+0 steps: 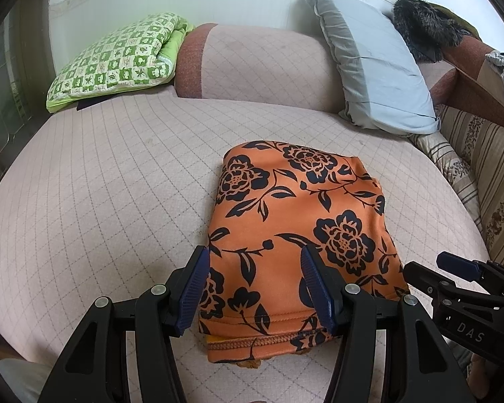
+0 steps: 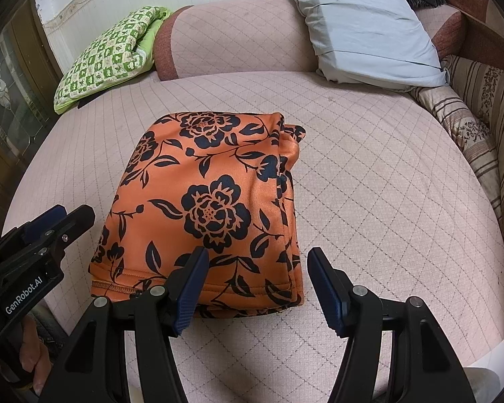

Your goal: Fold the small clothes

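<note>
An orange garment with black flowers (image 1: 295,221) lies folded into a compact rectangle on the pink quilted sofa seat (image 1: 100,184); it also shows in the right wrist view (image 2: 211,201). My left gripper (image 1: 255,255) is open and empty, its fingers above the garment's near left part. My right gripper (image 2: 257,255) is open and empty, over the garment's near right corner. The right gripper shows at the right edge of the left wrist view (image 1: 460,268). The left gripper shows at the left edge of the right wrist view (image 2: 50,221).
A green checked folded blanket (image 1: 117,60) lies at the back left. A grey-blue pillow (image 1: 373,60) leans at the back right, with a dark furry item (image 1: 423,20) behind it. A striped armrest (image 1: 480,168) bounds the right side. The sofa backrest (image 1: 258,63) rises behind.
</note>
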A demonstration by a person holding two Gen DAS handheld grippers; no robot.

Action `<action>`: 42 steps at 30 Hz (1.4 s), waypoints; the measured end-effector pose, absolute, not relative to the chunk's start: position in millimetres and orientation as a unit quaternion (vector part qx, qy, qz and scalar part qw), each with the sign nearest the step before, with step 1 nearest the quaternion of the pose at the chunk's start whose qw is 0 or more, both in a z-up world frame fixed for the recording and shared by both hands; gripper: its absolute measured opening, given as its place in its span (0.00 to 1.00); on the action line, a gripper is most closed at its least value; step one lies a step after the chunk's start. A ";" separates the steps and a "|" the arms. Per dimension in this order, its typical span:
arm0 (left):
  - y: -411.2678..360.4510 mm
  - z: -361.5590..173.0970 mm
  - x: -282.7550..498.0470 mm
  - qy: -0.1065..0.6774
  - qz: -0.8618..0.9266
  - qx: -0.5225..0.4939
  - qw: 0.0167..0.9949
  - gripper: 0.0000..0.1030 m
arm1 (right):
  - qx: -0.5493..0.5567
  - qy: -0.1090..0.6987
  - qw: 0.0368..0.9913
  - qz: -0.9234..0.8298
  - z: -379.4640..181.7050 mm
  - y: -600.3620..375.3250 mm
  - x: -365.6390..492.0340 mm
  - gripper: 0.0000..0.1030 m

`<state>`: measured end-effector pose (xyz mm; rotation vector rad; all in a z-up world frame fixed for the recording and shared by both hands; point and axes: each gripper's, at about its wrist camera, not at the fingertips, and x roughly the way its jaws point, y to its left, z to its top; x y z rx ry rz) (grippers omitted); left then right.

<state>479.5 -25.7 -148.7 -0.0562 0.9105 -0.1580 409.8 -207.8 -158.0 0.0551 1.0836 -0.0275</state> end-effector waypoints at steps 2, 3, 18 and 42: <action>-25.7 -148.6 479.4 0.439 -0.076 -0.027 0.895 0.55 | 0.026 0.516 0.856 -0.013 -158.1 -207.7 409.5 0.61; -25.5 -148.6 479.4 0.439 -0.076 -0.026 0.895 0.55 | 0.026 0.516 0.856 -0.013 -157.9 -207.9 409.9 0.61; -31.2 -141.1 471.9 0.416 -0.077 -0.009 0.906 0.55 | 0.018 0.504 0.864 -0.021 -152.4 -207.4 409.9 0.61; -2.9 -58.0 322.7 0.387 -0.074 -0.008 0.919 0.55 | 0.044 0.448 0.893 -0.022 -74.9 -182.3 300.7 0.67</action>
